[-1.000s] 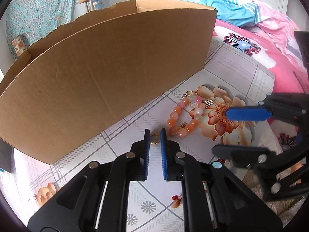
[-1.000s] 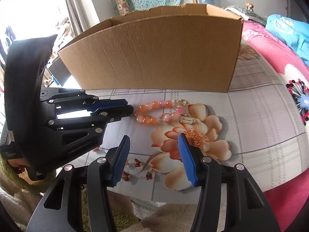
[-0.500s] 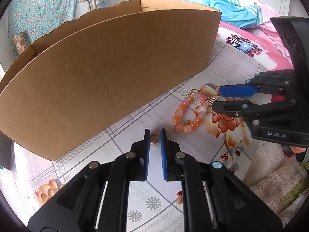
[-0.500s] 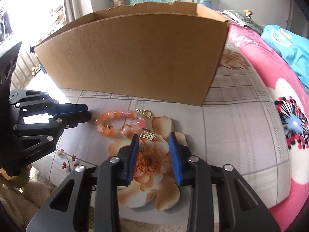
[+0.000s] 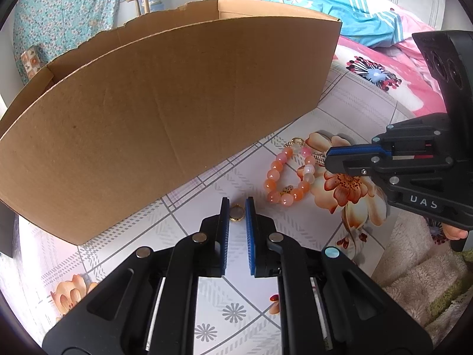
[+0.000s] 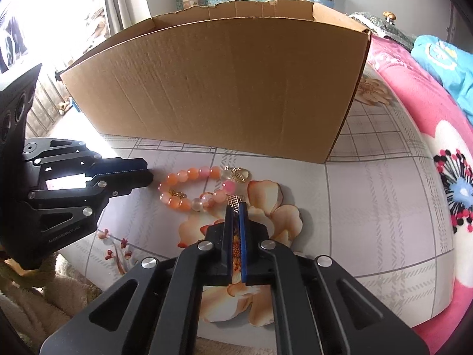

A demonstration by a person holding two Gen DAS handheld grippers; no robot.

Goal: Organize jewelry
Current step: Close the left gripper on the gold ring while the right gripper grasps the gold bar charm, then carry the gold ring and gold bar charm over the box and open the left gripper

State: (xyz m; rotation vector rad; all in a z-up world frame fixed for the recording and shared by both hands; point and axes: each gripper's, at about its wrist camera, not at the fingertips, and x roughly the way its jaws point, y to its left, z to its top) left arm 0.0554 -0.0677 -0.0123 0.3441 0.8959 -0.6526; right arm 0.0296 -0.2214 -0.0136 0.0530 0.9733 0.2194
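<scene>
**Both grippers close on jewelry in front of the box**

A bracelet of orange and pink beads (image 6: 197, 190) lies in a loose loop on a flower-printed cloth (image 6: 369, 207), just in front of the near wall of an open cardboard box (image 6: 224, 88). At the bracelet's near side, a small gold ladder-shaped charm (image 6: 234, 202) is pinched at the tips of the right gripper (image 6: 235, 207), whose blue pads have come together on it; a second gold charm rests at the loop's far end, near the box. A little to the left, a small gold ring (image 5: 237, 213) sits between the fingers of the left gripper (image 5: 237, 211), which are drawn in narrow around it. Whether the pads actually press the ring or only flank it is hard to tell from the left wrist view, though the gap looks about as wide as the ring itself.

The step in hand appears to be the pick-up: each gripper has its piece, and nothing has left the cloth yet. The next move likely calls for a lift clear of the surface and over the tall box wall (the only container in view). The charm is a thin hold, and the full strand will hang from it, so a slow, steady raise seems wise; a jerk could slip the charm free. The ring, small and smooth, would want a firm squeeze confirmed before it is raised.
</scene>
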